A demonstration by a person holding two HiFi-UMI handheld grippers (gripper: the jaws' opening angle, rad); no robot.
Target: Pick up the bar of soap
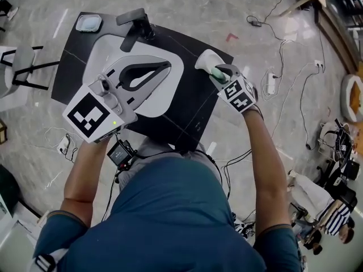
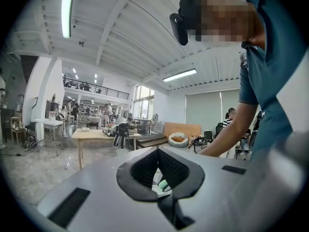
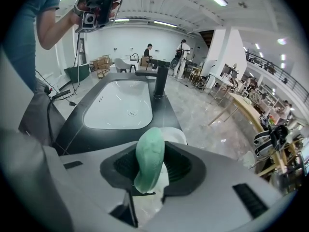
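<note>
STAGE: pickup is looking all but done | RIGHT: right gripper [image 3: 150, 154] is clamping the green bar of soap [image 3: 148, 163] | WHERE: soap is hanging just over the white dish [image 3: 176, 136] at the black counter [image 1: 195, 103] corner, seemingly clear | LEFT: left gripper [image 2: 157, 152] is idling, tips together, empty | TO DO: only carrying it clear.

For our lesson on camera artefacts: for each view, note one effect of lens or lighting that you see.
Left gripper view: fisheye bows the ceiling beams, corners go black, the ceiling light tube burns out white. Right gripper view: same bulge, yet the bar of soap looks sharp. Head view: glare streaks the polished floor.
</note>
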